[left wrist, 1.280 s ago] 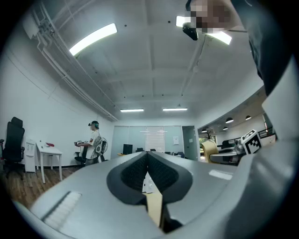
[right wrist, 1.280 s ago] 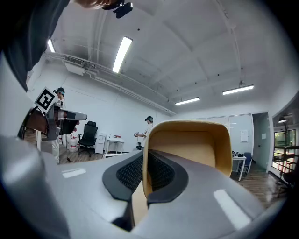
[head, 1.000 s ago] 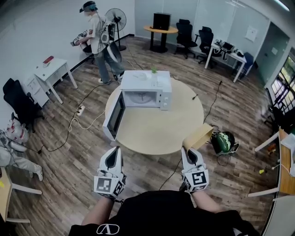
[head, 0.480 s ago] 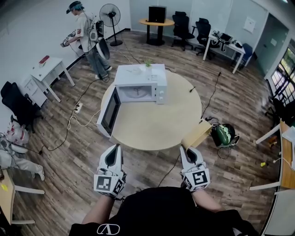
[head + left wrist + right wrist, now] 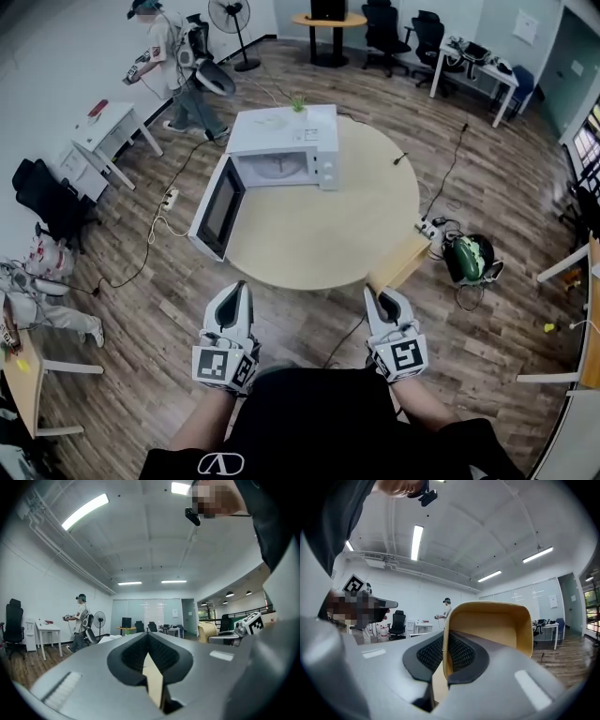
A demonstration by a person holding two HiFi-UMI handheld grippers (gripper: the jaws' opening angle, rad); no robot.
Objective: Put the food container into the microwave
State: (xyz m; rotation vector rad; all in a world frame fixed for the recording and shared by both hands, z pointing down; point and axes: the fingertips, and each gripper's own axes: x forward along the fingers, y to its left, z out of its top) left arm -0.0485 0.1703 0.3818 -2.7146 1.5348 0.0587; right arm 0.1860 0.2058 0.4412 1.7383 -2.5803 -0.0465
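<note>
Little has been changed since a moment ago: the food container (image 5: 401, 262) is still pinched by one wall in the right gripper (image 5: 382, 295), just off the table's (image 5: 319, 239) near right edge. It looks light and thin, so it could be bent if squeezed hard; the rim is best held. The left gripper (image 5: 236, 287) is pressed together, empty it seems. The microwave (image 5: 281, 150) is set at the far edge, its door (image 5: 214, 208) swung open past the left edge. Nothing is seen between.

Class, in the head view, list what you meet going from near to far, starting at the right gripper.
The right gripper, shut on the food container → round wooden table → microwave with its door open → small round table at the far wall.
</note>
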